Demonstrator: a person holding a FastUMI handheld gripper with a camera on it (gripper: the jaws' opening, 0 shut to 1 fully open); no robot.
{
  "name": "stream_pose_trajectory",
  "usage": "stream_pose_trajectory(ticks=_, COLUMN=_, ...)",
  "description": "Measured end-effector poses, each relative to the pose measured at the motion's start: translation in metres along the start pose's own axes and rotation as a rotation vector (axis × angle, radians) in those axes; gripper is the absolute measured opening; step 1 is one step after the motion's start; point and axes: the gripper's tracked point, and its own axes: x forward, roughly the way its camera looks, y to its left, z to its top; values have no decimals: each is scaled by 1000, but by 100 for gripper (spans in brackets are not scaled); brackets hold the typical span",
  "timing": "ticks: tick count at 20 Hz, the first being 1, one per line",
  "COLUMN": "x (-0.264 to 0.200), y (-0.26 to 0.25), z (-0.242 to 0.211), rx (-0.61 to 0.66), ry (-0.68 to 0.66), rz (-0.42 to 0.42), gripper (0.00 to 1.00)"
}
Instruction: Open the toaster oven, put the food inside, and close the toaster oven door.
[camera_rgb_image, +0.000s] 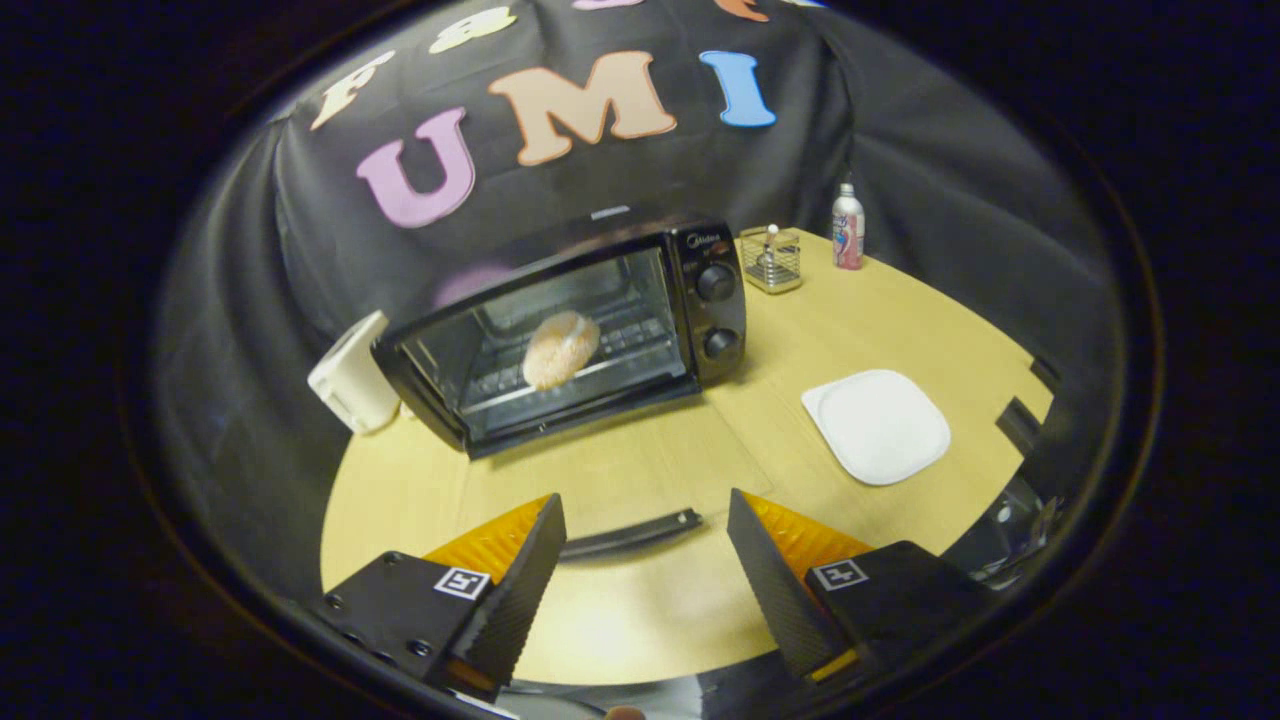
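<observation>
Bun (561, 349) sits inside the oven (580, 335), whose door looks shut. Claw (640, 590) is wide, empty, mid-desk (640, 620); I'd just back away gently.

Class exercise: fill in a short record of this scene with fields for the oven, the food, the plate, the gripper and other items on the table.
oven: black toaster oven at the back of the wooden table, glass door looks shut
food: round bread-like piece seen through the door, on the rack inside
plate: white square plate, nothing on it, beside the oven's knob side
gripper: gripper open, fingers apart over bare table, short of the oven
other items: wire holder and bottle beyond the oven; white appliance at its other side
</observation>
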Motion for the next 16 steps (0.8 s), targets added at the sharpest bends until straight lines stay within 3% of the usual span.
stream_pose_trajectory(ticks=7, x=9, y=3, z=-56, rx=-109, ry=134, rz=10, gripper=100)
stream_pose_trajectory(ticks=16, x=27, y=11, z=-75, rx=-218, ry=182, rz=15, gripper=100)
